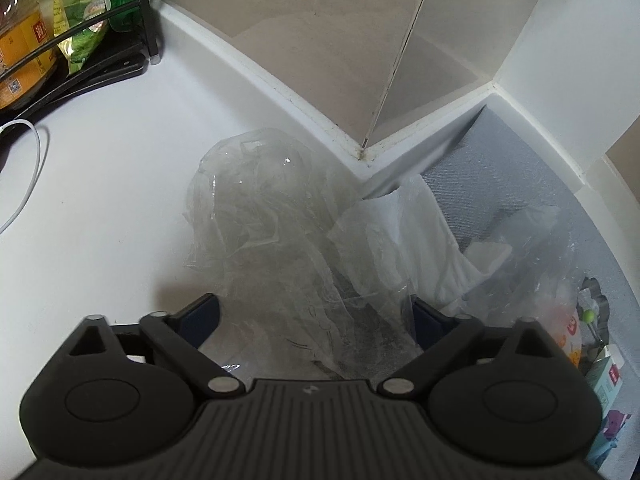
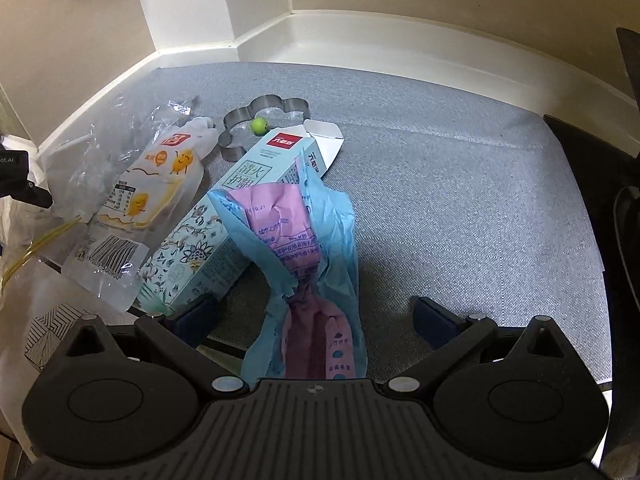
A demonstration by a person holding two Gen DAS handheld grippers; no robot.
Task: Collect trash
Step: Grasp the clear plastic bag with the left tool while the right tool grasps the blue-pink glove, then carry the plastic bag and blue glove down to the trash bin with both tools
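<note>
Both grippers point steeply down at the litter in the corner of the counter, each with its jaws spread wide and nothing pinched. The left gripper point(image 1: 316, 312) straddles a crumpled clear plastic bag point(image 1: 264, 216) that lies on the white countertop point(image 1: 100, 200) at the edge of the grey mat point(image 1: 500, 160), with white tissue point(image 1: 420, 232) bunched against its right side; the film rises between the fingers but the pads do not press it. The right gripper point(image 2: 316, 316) stands over a torn blue and purple wrapper point(image 2: 308, 248) whose lower end lies between its fingers, draped partly across the pale blue carton point(image 2: 208, 240); a clear juice pouch point(image 2: 132, 204) rests just left of the carton, and a metal cookie cutter point(image 2: 240, 128) with a small green bead point(image 2: 258, 124) sits behind. To do the pick well, each claw should probably sink onto the thickest bunch of its material before closing, since thin film and paper slip from a shallow pinch, and the right should likely close on the wrapper alone, clear of the carton edge
</note>
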